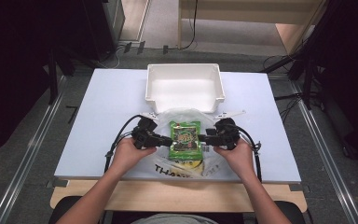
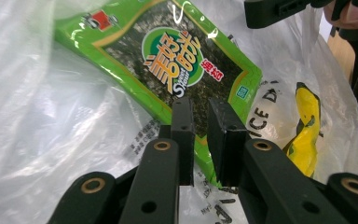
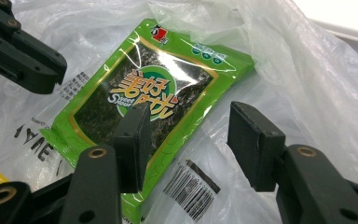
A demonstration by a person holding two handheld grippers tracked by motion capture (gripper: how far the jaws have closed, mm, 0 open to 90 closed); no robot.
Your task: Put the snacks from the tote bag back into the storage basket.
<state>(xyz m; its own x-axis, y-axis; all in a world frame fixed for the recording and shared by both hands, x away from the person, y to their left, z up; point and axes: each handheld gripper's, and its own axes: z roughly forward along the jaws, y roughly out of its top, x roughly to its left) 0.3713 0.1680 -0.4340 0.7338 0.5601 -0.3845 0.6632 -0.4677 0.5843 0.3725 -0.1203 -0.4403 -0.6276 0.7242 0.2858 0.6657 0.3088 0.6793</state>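
Your left gripper [image 1: 164, 140] sits at the left edge of the snack packet [image 1: 185, 139], and seen along its own jaws they stand close together, pinching that green edge between them. The packet is flat and glossy, bright green with a dark window of seaweed, a round logo with yellow lettering and a small red mark in one corner (light glares off its film). It lies on top of a crumpled clear plastic bag [image 1: 186, 116] at the near middle of the white table [image 1: 107, 112]. The bag carries black lettering, a barcode and a yellow print [image 2: 303, 121] beside the packet. Your right gripper [image 1: 206, 138] is at the packet's right edge, jaws spread apart with the edge and loose bag film between them, not pressing. Beyond the bag stands an open white bin [image 1: 185, 86].
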